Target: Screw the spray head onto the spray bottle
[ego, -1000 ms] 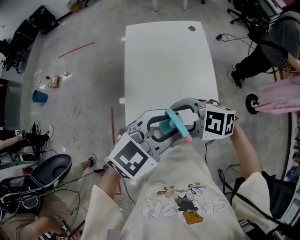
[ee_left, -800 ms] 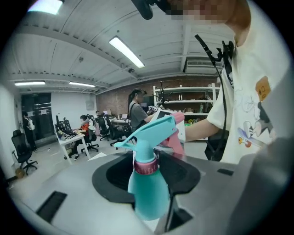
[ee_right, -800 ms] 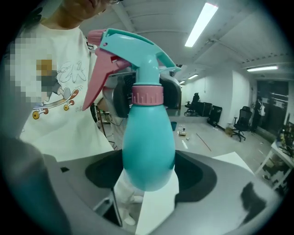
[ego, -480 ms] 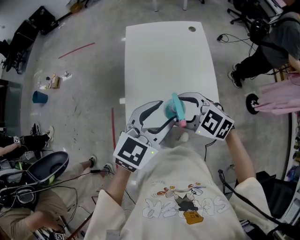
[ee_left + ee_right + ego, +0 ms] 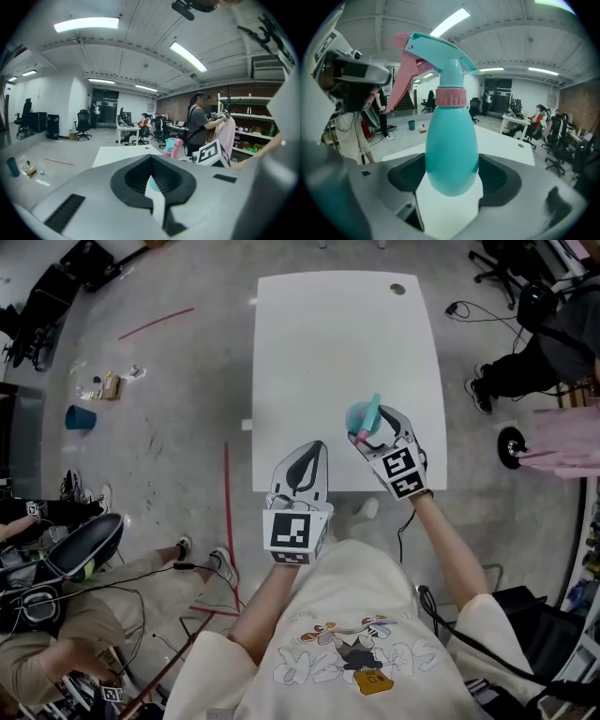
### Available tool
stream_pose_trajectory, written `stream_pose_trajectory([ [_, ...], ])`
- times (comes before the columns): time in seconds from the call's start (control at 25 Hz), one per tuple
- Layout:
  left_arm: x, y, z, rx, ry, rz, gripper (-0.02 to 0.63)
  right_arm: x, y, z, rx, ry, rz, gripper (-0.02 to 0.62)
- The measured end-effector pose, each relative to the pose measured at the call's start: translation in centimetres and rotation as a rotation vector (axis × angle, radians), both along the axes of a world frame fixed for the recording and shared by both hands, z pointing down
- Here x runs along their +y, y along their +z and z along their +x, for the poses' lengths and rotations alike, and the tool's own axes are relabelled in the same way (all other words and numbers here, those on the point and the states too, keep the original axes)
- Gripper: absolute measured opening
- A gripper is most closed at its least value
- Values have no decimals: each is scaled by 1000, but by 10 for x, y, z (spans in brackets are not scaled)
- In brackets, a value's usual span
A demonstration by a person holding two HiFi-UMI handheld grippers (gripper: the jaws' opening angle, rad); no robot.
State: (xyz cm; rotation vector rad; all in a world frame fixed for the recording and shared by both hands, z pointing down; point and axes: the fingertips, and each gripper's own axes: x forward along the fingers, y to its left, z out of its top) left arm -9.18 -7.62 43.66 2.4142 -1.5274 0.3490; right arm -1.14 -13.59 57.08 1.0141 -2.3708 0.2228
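A teal spray bottle (image 5: 451, 145) stands upright between the pads of my right gripper (image 5: 451, 187), which is shut on its belly. Its teal spray head (image 5: 440, 51) with a pink trigger sits on the pink collar (image 5: 451, 97). In the head view the bottle (image 5: 361, 416) is held over the near right part of the white table (image 5: 337, 352) by the right gripper (image 5: 375, 427). My left gripper (image 5: 312, 448) hovers at the table's near edge, apart from the bottle, shut with nothing between its jaws. From the left gripper (image 5: 151, 157) the bottle (image 5: 172, 146) shows ahead to the right.
The table has a cable hole (image 5: 398, 289) at its far right corner. A blue cup (image 5: 79, 417) and small litter lie on the floor to the left. A person (image 5: 548, 343) stands at the right by a pink garment (image 5: 567, 442). Red tape (image 5: 226, 493) marks the floor.
The left gripper has let go of the bottle, pulled back to the left and shut. The right gripper has carried the bottle forward over the table.
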Motion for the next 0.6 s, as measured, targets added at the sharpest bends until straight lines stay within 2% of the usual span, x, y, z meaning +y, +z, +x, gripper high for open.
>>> stream_pose_trajectory([
  [0.16, 1, 13, 3, -25, 9, -2, 5, -19, 56, -1, -15, 98, -50, 357],
  [0.36, 0, 31, -6, -51, -8, -10, 5, -37, 130, -8, 36, 136, -127, 357],
  [0.6, -6, 30, -15, -46, -19, -8, 5, -34, 154, -5, 65, 139, -146, 357],
])
